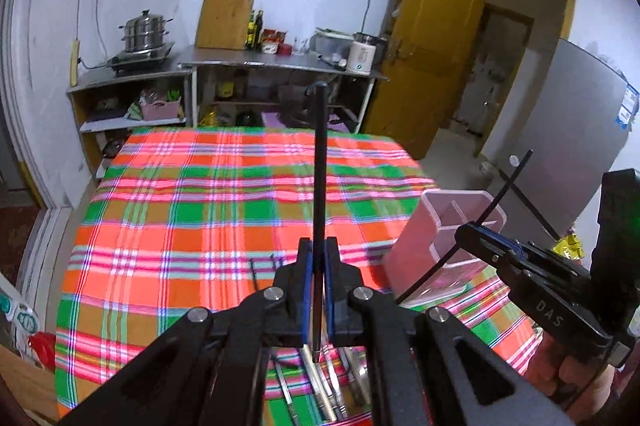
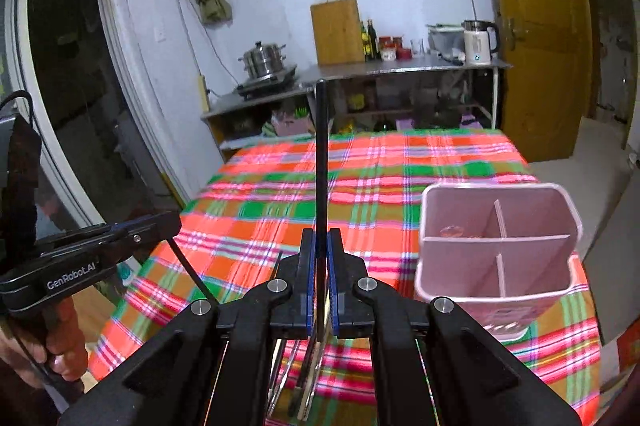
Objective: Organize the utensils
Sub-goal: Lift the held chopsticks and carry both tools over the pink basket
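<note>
Where plaid cloth [image 2: 440, 162] lies, slim black chopstick [image 2: 321, 154] rises.

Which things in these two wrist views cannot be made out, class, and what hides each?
- Utensil pile, left wrist view: mostly behind the left hand-held gripper; types unclear.
- Black stick, right wrist view: lower end hidden inside the right hand-held gripper.
- Pink holder: compartment bottoms hidden by its walls.
- Shelf items: too small.

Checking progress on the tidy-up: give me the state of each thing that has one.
Left tongs: shut on a black chopstick.
Right tongs: shut on another black chopstick.
Pink holder: upright, compartments look empty.
Loose utensils: lying on the tablecloth.
Door: open.
</note>
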Tool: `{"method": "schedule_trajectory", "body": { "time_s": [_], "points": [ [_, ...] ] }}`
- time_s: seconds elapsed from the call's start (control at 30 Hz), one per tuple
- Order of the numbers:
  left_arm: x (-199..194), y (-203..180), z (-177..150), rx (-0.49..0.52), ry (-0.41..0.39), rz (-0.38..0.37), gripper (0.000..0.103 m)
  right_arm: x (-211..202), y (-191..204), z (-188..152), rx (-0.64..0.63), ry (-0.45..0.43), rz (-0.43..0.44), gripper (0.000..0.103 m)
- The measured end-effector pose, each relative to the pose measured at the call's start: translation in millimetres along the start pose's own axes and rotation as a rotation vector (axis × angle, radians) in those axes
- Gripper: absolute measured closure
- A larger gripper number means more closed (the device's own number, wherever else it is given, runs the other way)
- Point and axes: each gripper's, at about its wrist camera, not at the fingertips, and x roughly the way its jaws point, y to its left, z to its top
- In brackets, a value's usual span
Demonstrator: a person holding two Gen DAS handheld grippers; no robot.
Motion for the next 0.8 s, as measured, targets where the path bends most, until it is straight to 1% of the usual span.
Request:
{"method": "schedule_trajectory", "body": {
  "time_s": [0.3, 0.4, 0.5, 0.63, 0.8],
  "points": [
    [-4, -47, 47, 0.026, -0.05, -0.114, 0.097, -50, -29, 35, 0.047, -0.115, -0.028, 0.098],
    [-1, -63, 63, 0.027, -0.061, -0.153, 0.097, -69, -41, 48, 0.052, -0.163, -0.058, 0.098],
    [4, -82, 75, 0.032, -0.071, -0.186, 0.097, -81, -51, 54, 0.056, -0.19, -0.086, 0.098],
    [19, -103, 85, 0.039, -0.066, -0.222, 0.097, -84, -65, 58, 0.078, -0.202, -0.12, 0.098],
    [47, -118, 82, 0.045, -0.039, -0.245, 0.097, -67, -83, 53, 0.112, -0.179, -0.135, 0.098]
  ]
}}
